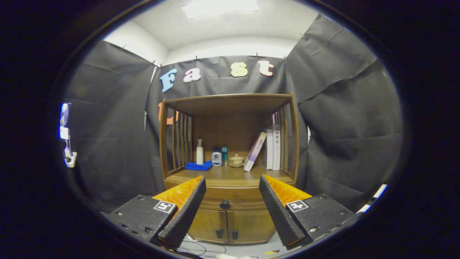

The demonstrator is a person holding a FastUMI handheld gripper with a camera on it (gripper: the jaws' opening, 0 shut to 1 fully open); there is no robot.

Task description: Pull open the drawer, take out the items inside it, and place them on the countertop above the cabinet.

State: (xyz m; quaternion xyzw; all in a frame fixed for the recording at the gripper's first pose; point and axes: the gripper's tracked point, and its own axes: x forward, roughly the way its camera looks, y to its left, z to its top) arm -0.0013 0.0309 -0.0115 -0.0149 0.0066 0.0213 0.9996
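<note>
A wooden cabinet (230,108) stands against the booth wall, straight ahead of me. Its drawer (230,196) sits shut under the countertop (222,175), with a dark round knob (225,204) in the middle. My gripper (231,185) is open, held back from the cabinet with nothing between its fingers. The knob shows in the gap between the two fingers, beyond their tips. What lies inside the drawer is hidden.
On the countertop stand a blue cloth (198,166), a white pump bottle (199,152), two small bottles (216,158), a small lidded jar (236,160) and several books (267,147) at the right. Two lower doors (230,225) sit under the drawer. Cables (201,248) lie on the floor.
</note>
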